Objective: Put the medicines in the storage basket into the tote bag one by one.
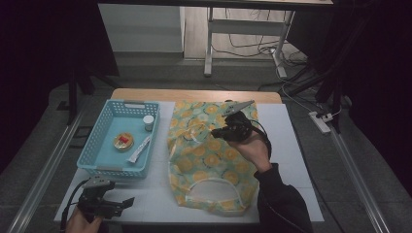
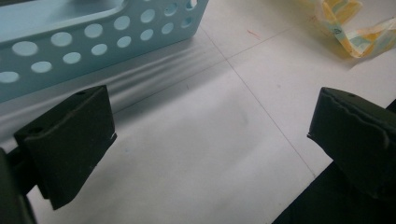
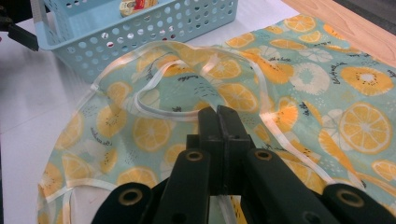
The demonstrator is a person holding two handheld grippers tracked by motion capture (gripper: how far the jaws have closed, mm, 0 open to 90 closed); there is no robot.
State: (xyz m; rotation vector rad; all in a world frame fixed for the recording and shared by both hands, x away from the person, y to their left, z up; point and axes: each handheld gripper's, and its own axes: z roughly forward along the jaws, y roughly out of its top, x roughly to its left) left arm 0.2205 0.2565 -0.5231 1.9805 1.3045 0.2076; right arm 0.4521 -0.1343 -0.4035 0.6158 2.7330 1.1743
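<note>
High view: the right tool (image 1: 228, 130) is sitting over the middle of the bib (image 1: 212, 158), which is lying spread on the tabletop (image 1: 286, 145) from its far edge toward its near edge, just right of the basket (image 1: 119, 138). The left tool (image 1: 114, 204) is resting at the near left corner, well apart from the bib. Counting here: one bib, one basket, and inside it one small jar (image 1: 148, 123), one round tin (image 1: 123, 141) and one tube (image 1: 138, 149); two tools.

Left gripper view: the left tool (image 2: 210, 135) is standing with its jaws wide apart over bare tabletop (image 2: 201, 154), holding nothing, with the basket (image 2: 93, 42) wall just beyond and a bib strap (image 2: 359, 35) at the far right. Swinging it forward carelessly is likely to knock the basket.

Right gripper view: the right tool (image 3: 218, 119) has its jaws pressed together, seemingly pinching a fold of the bib (image 3: 299, 93) near a white trim loop (image 3: 163, 109); whether cloth is truly between them I cannot tell for sure. The risk, as I judge it, is the thin slick fabric slipping out when lifted, or the grip catching only the trim, so the bib is dragging and bunching toward the basket (image 3: 140, 32) instead of folding cleanly.
</note>
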